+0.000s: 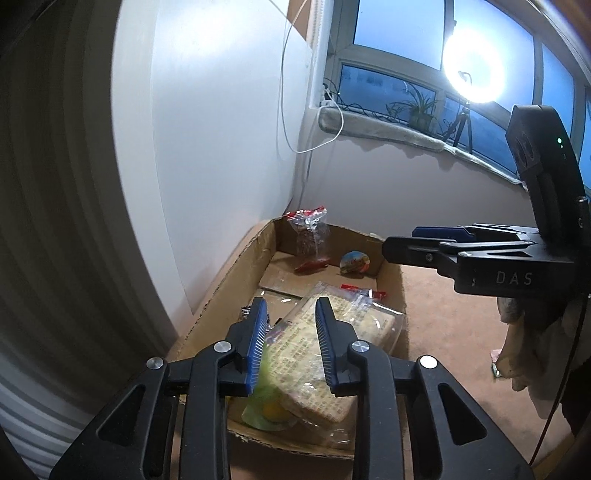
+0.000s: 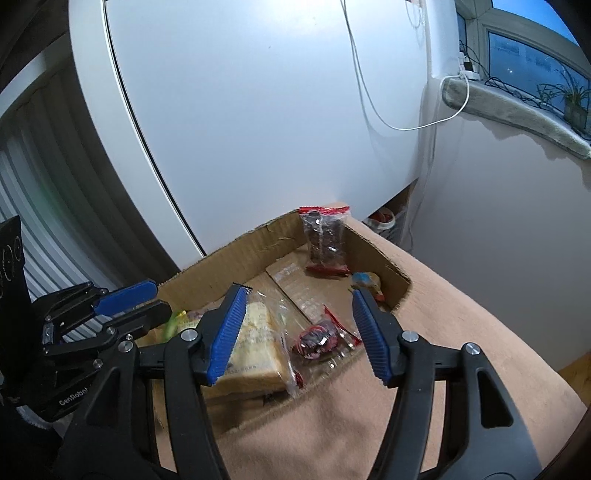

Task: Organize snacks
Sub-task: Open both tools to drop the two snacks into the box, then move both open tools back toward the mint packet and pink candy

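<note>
A shallow cardboard box (image 2: pixel 280 236) with torn, ragged walls sits on a tan-covered surface (image 2: pixel 443 332), its far corner pushed up against a white cabinet panel (image 2: pixel 258 110). The snacks lie inside it. At the near end is a stack of pale crackers in clear wrap (image 1: pixel 314 369), and a green packet with a yellow spot (image 1: pixel 267 411) is tucked under their near-left edge. In the right wrist view a small clear pouch of dark red snacks (image 2: pixel 317 338) rests just beside the crackers, toward the box's right wall. At the far end a clear bag of dark brown pieces with red seals (image 2: pixel 327 240) stands upright against the far wall, and a small round, colourfully printed item (image 1: pixel 355 262) lies near it by the right wall — its label is too small to read.

The left gripper (image 1: pixel 290 332) hangs over the near end of the box, its blue-padded jaws parted with the crackers showing between them; whether the pads touch the wrap cannot be told. The right gripper (image 2: pixel 297 328) hovers above the box's near right part with jaws spread wide, holding nothing — the red pouch lies in the gap below it.

Beyond the box, a white cable (image 2: pixel 373 99) loops down the panel toward a padded windowsill (image 2: pixel 517 110) with a potted plant (image 1: pixel 419 110). A ring light on a tripod (image 1: pixel 472 66) glares before the dusk-blue window (image 1: pixel 399 33).
</note>
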Demonstrator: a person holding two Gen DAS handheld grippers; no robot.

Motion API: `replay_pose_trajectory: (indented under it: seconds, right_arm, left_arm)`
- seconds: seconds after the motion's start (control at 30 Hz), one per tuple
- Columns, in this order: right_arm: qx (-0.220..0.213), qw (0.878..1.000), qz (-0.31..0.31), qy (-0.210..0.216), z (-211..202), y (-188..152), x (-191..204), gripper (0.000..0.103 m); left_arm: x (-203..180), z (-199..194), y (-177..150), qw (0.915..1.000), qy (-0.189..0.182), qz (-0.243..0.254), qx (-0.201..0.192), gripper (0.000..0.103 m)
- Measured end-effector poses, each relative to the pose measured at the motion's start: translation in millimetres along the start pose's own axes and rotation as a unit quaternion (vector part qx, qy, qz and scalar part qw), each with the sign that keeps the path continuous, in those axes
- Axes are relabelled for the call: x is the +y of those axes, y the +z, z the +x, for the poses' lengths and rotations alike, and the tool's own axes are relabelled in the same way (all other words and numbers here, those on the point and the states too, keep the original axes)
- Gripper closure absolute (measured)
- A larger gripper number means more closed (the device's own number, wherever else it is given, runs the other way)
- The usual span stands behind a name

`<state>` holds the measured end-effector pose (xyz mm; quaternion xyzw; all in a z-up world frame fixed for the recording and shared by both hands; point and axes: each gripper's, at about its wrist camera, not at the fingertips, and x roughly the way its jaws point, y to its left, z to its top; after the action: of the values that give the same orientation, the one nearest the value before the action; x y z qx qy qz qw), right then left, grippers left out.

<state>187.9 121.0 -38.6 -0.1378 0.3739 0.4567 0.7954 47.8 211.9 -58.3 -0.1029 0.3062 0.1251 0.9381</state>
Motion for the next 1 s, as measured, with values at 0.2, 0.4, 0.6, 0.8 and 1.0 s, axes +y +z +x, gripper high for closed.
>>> replay_pose_trajectory:
  seconds: [0.2,0.4,0.6,0.8,1.0]
  right_arm:
    - [-0.009,1.000,0.004,-0.018,-25,-7,-8,0.035]
    - [-0.015,0.999,0.011,-0.034,-56,-21,-23,0.035]
    - [-0.006,0.998,0.034,-0.060,-92,-55,-59,0.035]
    - [0.033,0.993,0.065,-0.092,-108,-97,-108,0.035]
    - [0.076,0.990,0.084,-0.089,-107,-139,-143,0.035]
  left_arm:
    - [-14,-8,0,0.9998,-0.013,0.010,-0.008,0.077]
    - [-35,-18,-3,0.9990,-0.038,0.022,-0.012,0.067]
    - [-67,-22,-17,0.9956,-0.087,0.034,-0.004,0.067]
    - [-112,-11,-32,0.9882,-0.138,0.059,0.027,0.067]
    - [-156,1,-51,0.9767,-0.186,0.085,0.066,0.067]
